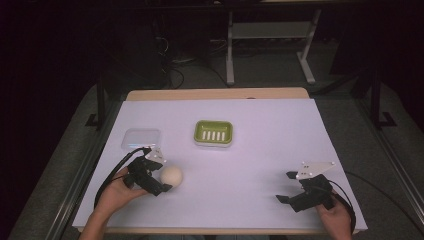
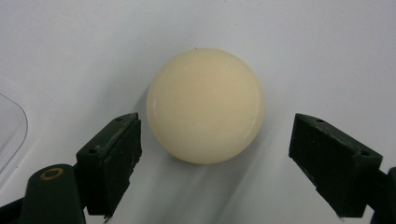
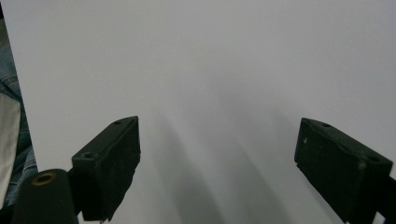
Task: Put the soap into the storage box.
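Note:
A cream-coloured ball (image 1: 171, 175) rests on the white table sheet at the near left. My left gripper (image 1: 165, 175) stands open right beside it, its jaws reaching toward either side. In the left gripper view the ball (image 2: 205, 106) sits just beyond and between the two black fingertips (image 2: 114, 154), with a gap on each side. My right gripper (image 1: 286, 187) is open at the near right, over bare sheet, with nothing between its jaws (image 3: 217, 158). A green soap dish (image 1: 213, 133) with a white slotted insert lies in the middle of the table.
A clear square plastic lid or box (image 1: 141, 138) lies just behind the left gripper. The white sheet (image 1: 260, 150) covers the wooden table, whose far edge (image 1: 215, 94) shows. Table legs and cables stand on the dark floor beyond.

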### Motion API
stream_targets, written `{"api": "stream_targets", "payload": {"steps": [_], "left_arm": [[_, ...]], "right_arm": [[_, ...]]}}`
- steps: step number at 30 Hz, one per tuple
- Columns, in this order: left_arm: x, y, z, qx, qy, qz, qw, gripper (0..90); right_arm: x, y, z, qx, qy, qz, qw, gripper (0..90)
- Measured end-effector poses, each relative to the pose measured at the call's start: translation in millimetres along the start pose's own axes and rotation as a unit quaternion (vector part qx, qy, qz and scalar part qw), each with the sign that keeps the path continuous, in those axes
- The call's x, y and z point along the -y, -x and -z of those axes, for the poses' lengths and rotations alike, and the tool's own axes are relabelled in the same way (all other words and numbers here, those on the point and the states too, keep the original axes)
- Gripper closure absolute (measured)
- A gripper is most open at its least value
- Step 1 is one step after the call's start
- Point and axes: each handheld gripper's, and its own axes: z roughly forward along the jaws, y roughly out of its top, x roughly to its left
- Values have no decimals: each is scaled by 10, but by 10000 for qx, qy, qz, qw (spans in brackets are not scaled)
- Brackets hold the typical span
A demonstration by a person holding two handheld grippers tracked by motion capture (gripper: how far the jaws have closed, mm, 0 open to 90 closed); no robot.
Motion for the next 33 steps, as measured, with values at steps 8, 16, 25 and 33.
{"api": "stream_targets", "payload": {"steps": [8,16,25,33], "left_arm": [[-61,-29,-71,23,-130,-11,9999,165],[-111,-52,-168,85,-180,23,9998,165],[-129,-76,-220,131,-251,23,9996,165],[-137,-78,-291,138,-366,-21,9992,177]], "right_arm": [[0,-2,-1,0,3,-2,10000,136],[2,-6,2,-5,7,-14,10000,136],[2,-9,5,-21,-8,8,10000,136],[1,-12,5,-17,-9,14,10000,136]]}}
